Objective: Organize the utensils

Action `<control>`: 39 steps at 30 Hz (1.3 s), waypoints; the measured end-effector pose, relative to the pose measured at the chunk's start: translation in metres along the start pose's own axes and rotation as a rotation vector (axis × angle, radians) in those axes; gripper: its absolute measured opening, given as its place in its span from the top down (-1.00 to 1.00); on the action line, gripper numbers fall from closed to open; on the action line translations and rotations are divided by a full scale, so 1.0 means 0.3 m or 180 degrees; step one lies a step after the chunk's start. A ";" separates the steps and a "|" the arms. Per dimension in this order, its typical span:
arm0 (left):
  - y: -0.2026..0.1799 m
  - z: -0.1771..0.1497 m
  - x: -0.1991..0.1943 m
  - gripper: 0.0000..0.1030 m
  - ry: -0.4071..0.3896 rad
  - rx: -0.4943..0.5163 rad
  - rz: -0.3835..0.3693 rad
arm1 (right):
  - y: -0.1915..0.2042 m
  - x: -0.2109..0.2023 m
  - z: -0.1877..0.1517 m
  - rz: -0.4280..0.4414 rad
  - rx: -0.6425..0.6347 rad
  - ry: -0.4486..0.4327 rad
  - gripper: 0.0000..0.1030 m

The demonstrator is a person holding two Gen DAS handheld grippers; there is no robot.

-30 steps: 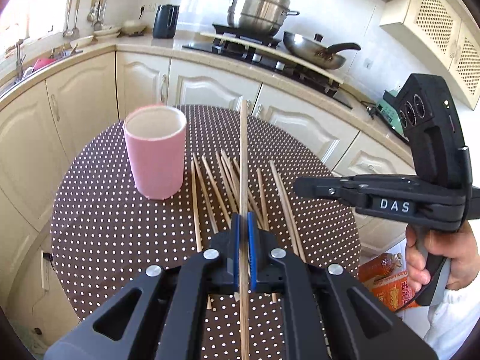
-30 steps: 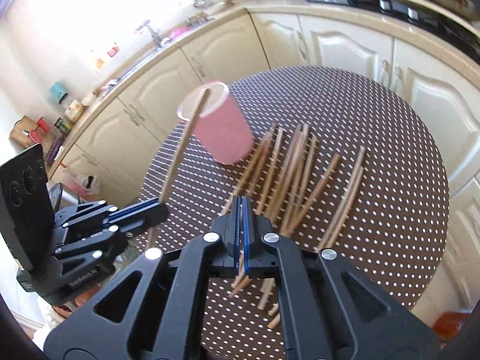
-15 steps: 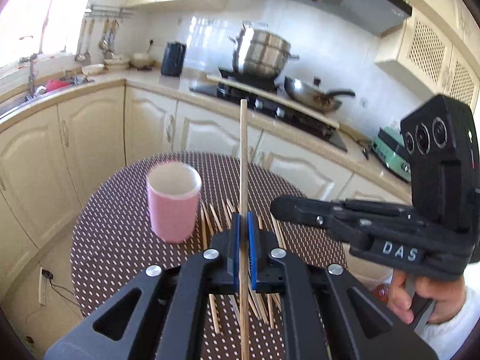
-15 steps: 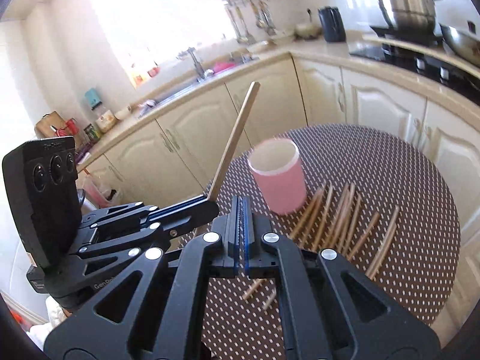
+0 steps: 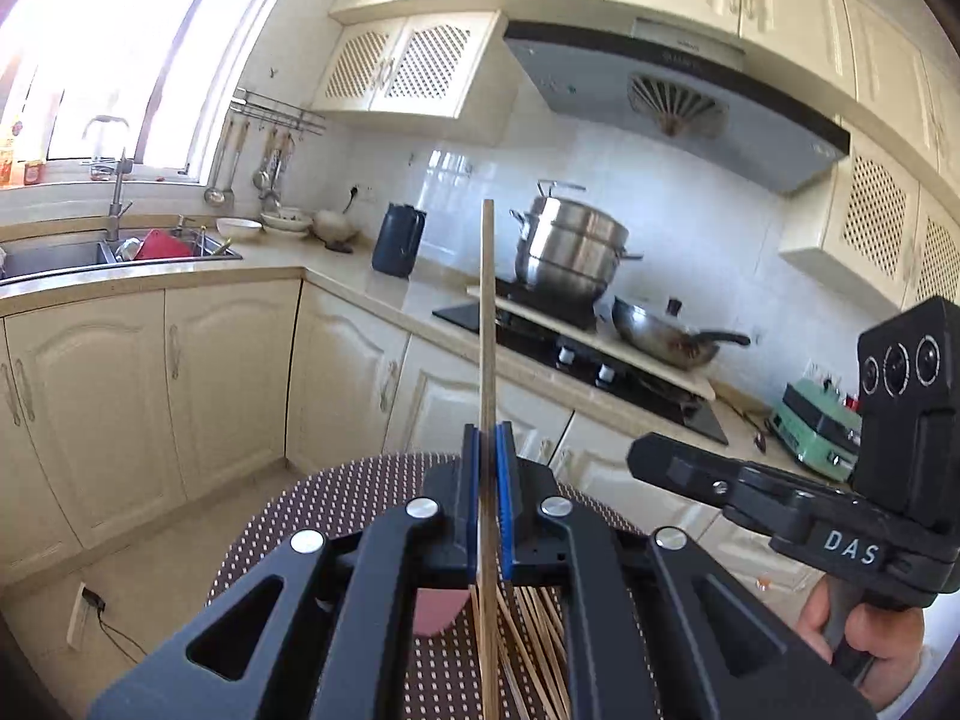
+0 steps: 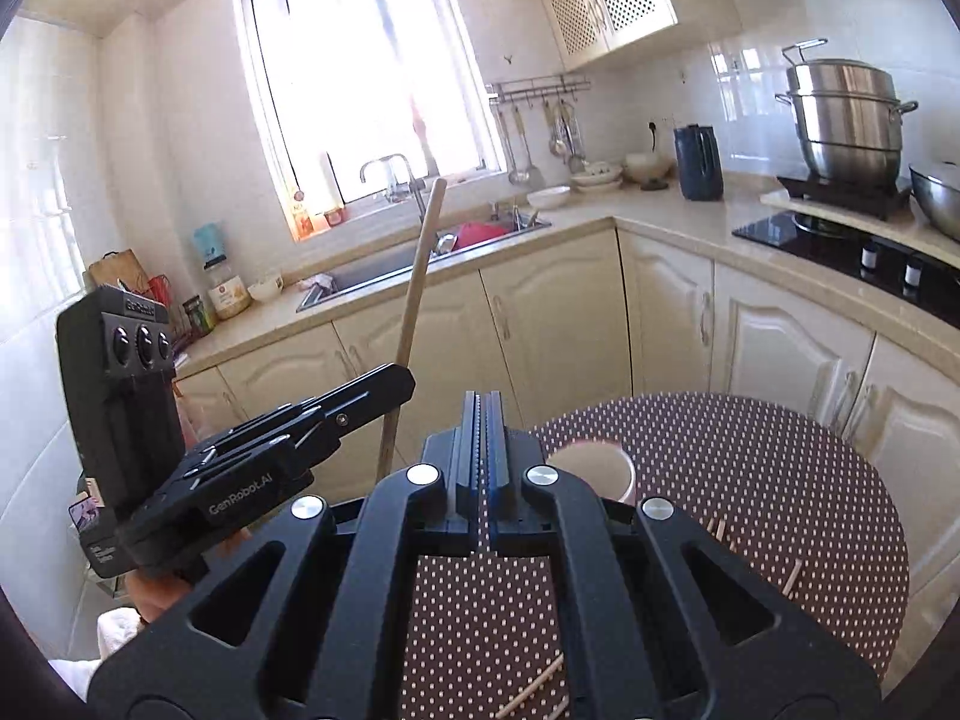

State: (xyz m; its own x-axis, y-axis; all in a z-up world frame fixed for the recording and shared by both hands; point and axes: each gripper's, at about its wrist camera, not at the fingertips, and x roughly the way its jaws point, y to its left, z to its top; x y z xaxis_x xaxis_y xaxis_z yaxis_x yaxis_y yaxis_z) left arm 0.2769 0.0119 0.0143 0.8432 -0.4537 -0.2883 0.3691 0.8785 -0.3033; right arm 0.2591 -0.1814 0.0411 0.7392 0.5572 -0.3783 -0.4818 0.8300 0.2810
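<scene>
Kitchen backdrop; left tool pinching a chopstick, right tool pressed together, empty.

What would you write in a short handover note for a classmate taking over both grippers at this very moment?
Left gripper: shut on one chopstick, raised and pointing up.
Right gripper: shut, nothing between its jaws.
Pink cup stands on the dotted round table; loose chopsticks lie beside it.
Done: one chopstick lifted, not yet in the cup.
Left: drop it in the cup, then gather the rest.
</scene>
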 end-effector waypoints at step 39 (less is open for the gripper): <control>-0.058 -0.170 0.124 0.89 0.0636 0.0344 0.0308 | -0.609 0.150 -0.582 -0.1389 0.1116 0.2418 0.91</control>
State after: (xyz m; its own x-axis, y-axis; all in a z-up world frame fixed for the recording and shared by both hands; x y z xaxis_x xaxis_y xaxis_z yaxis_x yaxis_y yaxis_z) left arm 0.2820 -0.0281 -0.0375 0.7866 -0.3778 -0.4884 0.3390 0.9253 -0.1698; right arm 0.2983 -0.3035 -0.1813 0.2568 0.1691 -0.9516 0.0255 0.9830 0.1816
